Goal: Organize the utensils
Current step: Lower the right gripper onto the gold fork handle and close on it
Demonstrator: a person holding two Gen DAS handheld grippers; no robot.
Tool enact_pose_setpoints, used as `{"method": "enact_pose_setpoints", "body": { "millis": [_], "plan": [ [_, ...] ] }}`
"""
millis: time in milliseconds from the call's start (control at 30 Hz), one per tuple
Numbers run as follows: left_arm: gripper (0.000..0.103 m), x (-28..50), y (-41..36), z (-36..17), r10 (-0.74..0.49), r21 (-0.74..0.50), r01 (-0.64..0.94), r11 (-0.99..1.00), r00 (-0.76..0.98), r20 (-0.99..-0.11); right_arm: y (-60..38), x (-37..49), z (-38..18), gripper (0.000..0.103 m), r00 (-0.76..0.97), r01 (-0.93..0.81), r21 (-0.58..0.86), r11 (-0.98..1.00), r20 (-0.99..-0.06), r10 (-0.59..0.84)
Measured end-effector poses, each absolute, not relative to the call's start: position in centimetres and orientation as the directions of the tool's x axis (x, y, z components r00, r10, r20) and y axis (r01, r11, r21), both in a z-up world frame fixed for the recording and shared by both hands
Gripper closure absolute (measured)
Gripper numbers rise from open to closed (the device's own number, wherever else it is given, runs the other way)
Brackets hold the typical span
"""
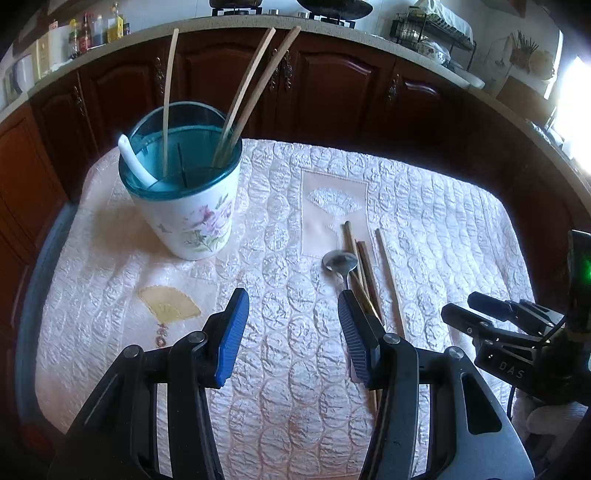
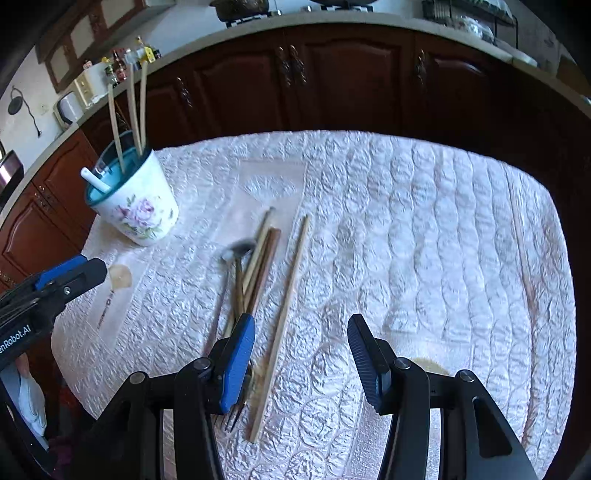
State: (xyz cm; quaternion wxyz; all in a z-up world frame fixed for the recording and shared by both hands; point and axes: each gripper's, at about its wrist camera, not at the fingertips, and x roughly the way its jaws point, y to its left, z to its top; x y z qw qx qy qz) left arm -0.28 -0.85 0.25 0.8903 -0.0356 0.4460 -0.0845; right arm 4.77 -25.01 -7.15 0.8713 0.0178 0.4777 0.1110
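Note:
A floral utensil cup [image 1: 192, 221] with a teal insert stands at the cloth's back left, holding three pale chopsticks [image 1: 240, 110] and a white spoon handle [image 1: 131, 158]. On the cloth lie a metal spoon [image 1: 340, 262], a bundle of brown chopsticks [image 1: 364, 273] and one lighter chopstick [image 1: 389, 280]. My left gripper [image 1: 293, 306] hovers open just left of them, holding nothing. My right gripper [image 2: 301, 332] hovers open over the near ends; the light chopstick [image 2: 291, 288] lies on the cloth below its gap, untouched. The spoon [image 2: 238, 251] looks blurred there. Another chopstick [image 2: 522, 254] lies far right.
A quilted white cloth [image 1: 295, 387] covers the table, with a yellow fan patch [image 1: 168, 304] at front left. Dark wooden cabinets [image 1: 332, 85] and a counter with bottles [image 1: 96, 31] run behind. The right gripper [image 1: 461, 301] shows at the left view's right edge, and the left gripper [image 2: 92, 267] at the right view's left edge.

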Motion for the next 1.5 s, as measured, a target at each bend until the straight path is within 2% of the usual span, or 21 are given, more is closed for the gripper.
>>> {"method": "enact_pose_setpoints", "body": {
  "millis": [233,300,567,933,1000,1033,1067,1267,1500],
  "plan": [
    [0.053,-0.1,-1.1,-0.8,-0.188,-0.145,0.122,0.982,0.563,-0.805,-23.9,5.3,-8.0,0.054,0.478,-0.232,0.192,0.954,-0.831,0.284],
    [0.053,-0.1,-1.1,-0.9,-0.188,-0.145,0.121,0.982,0.561,-0.806,-23.4,5.7,-8.4,0.063,0.460,-0.248,0.216,0.944,-0.831,0.311],
    [0.053,0.2,-0.5,-1.4,-0.188,-0.155,0.106,0.982,0.548,-0.815,-20.8,8.3,-10.1,0.079,0.412,-0.301,0.239,0.923,-0.840,0.352],
    [0.053,0.6,0.4,-1.8,-0.186,-0.166,0.086,0.982,0.539,-0.822,-17.9,12.1,-12.1,0.081,0.356,-0.363,0.173,0.915,-0.882,0.309],
    [0.053,0.7,0.4,-1.9,-0.189,-0.169,0.086,0.982,0.536,-0.823,-17.7,12.3,-12.2,0.085,0.355,-0.365,0.164,0.916,-0.885,0.300],
    [0.053,0.7,0.3,-2.0,-0.191,-0.170,0.088,0.981,0.533,-0.825,-17.6,12.5,-12.3,0.094,0.346,-0.366,0.168,0.915,-0.888,0.302],
    [0.053,0.7,0.2,-2.0,-0.192,-0.170,0.090,0.981,0.531,-0.826,-17.6,12.7,-12.6,0.096,0.336,-0.368,0.174,0.913,-0.891,0.305],
    [0.053,1.1,0.1,-2.4,-0.197,-0.176,0.091,0.980,0.524,-0.829,-18.7,11.7,-12.1,0.096,0.354,-0.365,0.189,0.912,-0.878,0.323],
    [0.053,2.0,-1.2,-3.4,-0.239,-0.207,0.119,0.971,0.483,-0.842,-24.2,9.9,-10.3,0.096,0.398,-0.272,0.264,0.926,-0.845,0.357]
  ]
}}
